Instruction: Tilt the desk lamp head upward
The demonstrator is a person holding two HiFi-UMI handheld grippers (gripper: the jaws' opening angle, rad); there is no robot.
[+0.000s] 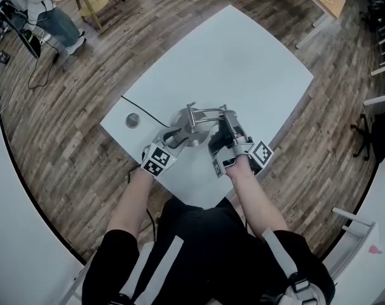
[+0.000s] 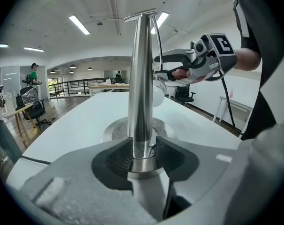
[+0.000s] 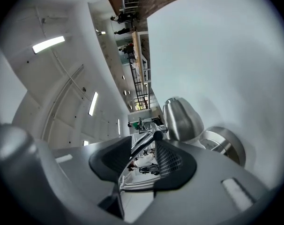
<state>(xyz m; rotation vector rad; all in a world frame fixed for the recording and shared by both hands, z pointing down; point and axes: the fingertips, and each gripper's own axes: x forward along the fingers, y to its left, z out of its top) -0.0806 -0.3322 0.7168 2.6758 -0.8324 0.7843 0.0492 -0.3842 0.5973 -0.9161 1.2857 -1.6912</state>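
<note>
Tapered steel post (image 2: 141,78), domed head (image 3: 182,118)

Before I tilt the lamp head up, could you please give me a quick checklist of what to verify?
1. Left claw clamped on the lamp post: ok.
2. Lamp base flat on the table: ok.
3. Right claw at the lamp head: ok, the head is just beyond its tips.
4. Right claw gripping: not ok; the thin rod sits between open jaws.
5. Cable lying on the table, across neither claw: ok.
</note>
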